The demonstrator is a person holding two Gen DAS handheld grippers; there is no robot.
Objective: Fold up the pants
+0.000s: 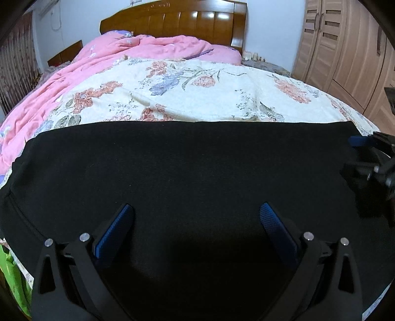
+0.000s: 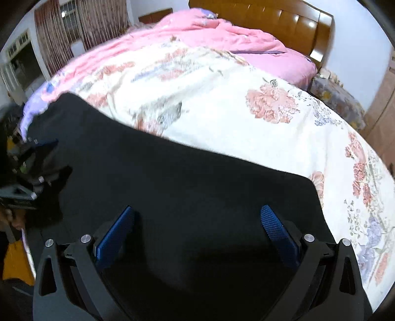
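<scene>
The black knit fabric pants [image 1: 187, 168] lie spread flat across the near edge of the bed, a wide dark band running from the bed's left side to its right, with their far edge straight against the cream floral-print bedspread [image 1: 197, 93]. The left gripper [image 1: 196, 217] hovers low over the middle of the cloth with its blue-padded fingers [image 1: 116, 229] spread wide and nothing between them. The right gripper [image 2: 197, 219] stands likewise over the right part of the pants, fingers [image 2: 276, 227] wide apart and empty; the square right-hand corner of the cloth shows just beyond it.

The pants look soft, limp and light, with a fine ribbed weave that should give the textured pads good friction. A guess: they will sag and drape as soon as they are lifted, so a pinch at one point would let the rest trail. The better holds seem to be the two end corners or the near edge, one gripper on each, taken together so that the layer carries over evenly. Whether the cloth is already doubled cannot be told.

The bedspread under it is soft and slightly rumpled, so the pants may drag it along. A crumpled pink quilt [image 1: 103, 59] lies toward the brown wooden headboard [image 1: 177, 22]. A light wooden wardrobe [image 1: 345, 49] stands off the bed's right side.
</scene>
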